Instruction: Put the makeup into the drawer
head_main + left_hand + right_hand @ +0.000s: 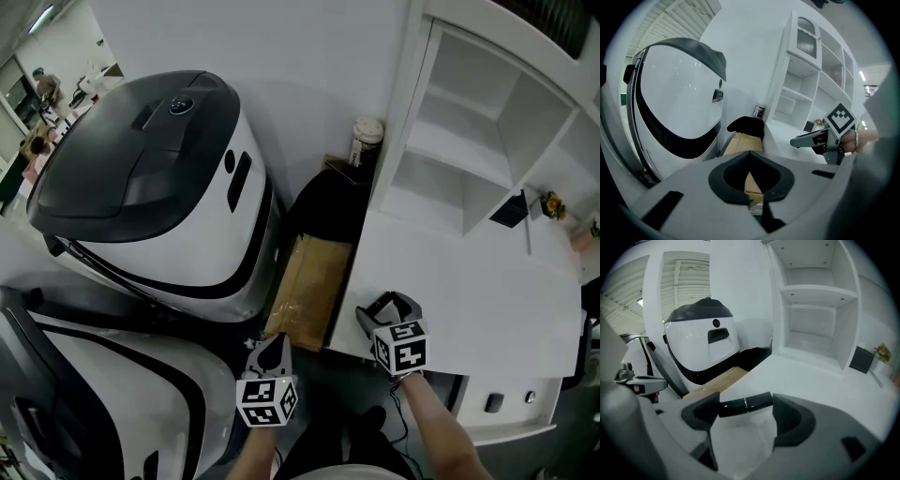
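Observation:
A slim black makeup tube (744, 404) with a thin gold ring lies crosswise between the jaws of my right gripper (745, 411), which is shut on it. In the head view that gripper (386, 306) hovers over the front left corner of the white desk (469, 281). Below the desk's front edge are closed white drawer fronts (506, 401) with small knobs. My left gripper (272, 349) hangs left of the desk, over the gap beside it. Its jaws (750, 157) meet at the tips with nothing between them.
Two big white-and-black rounded machines (159, 178) fill the left. A cardboard box (305, 286) and a black cloth (328, 202) sit in the gap by the desk. A lidded bottle (366, 139) stands behind. White open shelves (478, 141), a small black card (511, 211) and a flower (551, 203) are on the desk.

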